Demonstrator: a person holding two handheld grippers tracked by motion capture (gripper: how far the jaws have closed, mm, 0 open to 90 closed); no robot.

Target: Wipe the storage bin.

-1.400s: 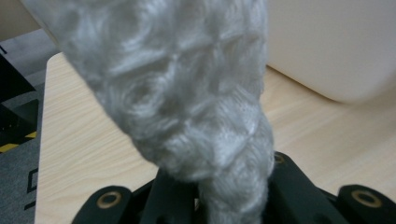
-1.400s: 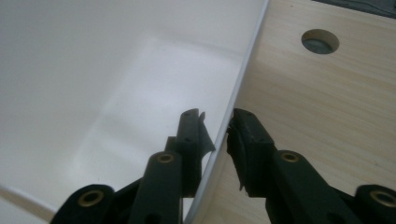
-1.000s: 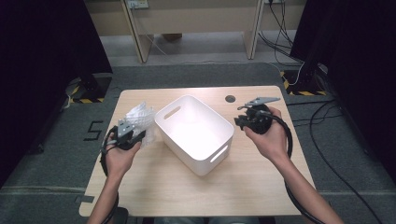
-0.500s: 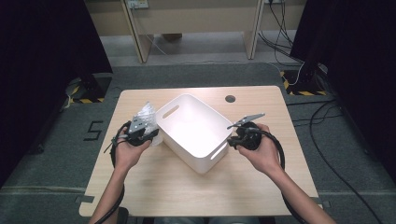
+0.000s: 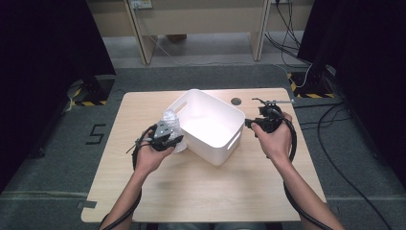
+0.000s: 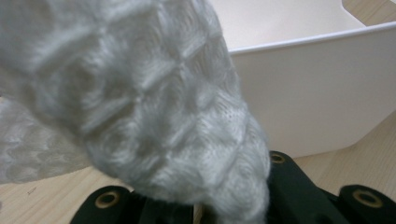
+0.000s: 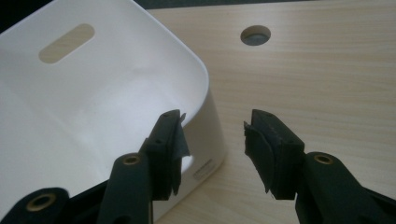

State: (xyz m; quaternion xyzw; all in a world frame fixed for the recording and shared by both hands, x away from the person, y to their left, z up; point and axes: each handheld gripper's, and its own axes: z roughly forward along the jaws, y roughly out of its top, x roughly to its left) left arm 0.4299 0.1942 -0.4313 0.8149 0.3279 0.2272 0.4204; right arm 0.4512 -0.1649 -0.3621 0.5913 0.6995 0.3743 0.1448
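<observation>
The bubble wrap (image 5: pixel 171 125) hangs bunched in the left tongs (image 5: pixel 168 139), whose jaws are clamped tight on its lower end; it sits just beside the near-left wall of the white bin (image 5: pixel 210 125), touching or nearly touching it, and not yet over the rim. In the left gripper view the wrap (image 6: pixel 149 107) balloons up in front of the camera with the bin (image 6: pixel 322 88) wall right behind it.

The work in hand looks like getting the wrap into the bin. The main risk is that the wad, being bulky and springy, catches on the rim and drags the light bin across the desk (image 5: pixel 158 191), or tips it. A loose tail of wrap could also fold down outside the wall, leaving part of it draped over the edge. Because only a pinch is gripped, the sheet might slide out if it snags.

The right tongs (image 5: pixel 255 123) hover at the bin's right corner; their jaws have just been opening and now stand wide, with nothing between them. In the right gripper view the tongs (image 7: pixel 212 135) straddle that corner, one jaw over the inside, one outside, pads not touching. If they close off-centre they could nudge the bin instead of steadying it.

Beyond the bin's far-right corner lies a round cable hole (image 5: pixel 235 101) in the desk, well apart and no obstacle. Nothing else stands in the way
</observation>
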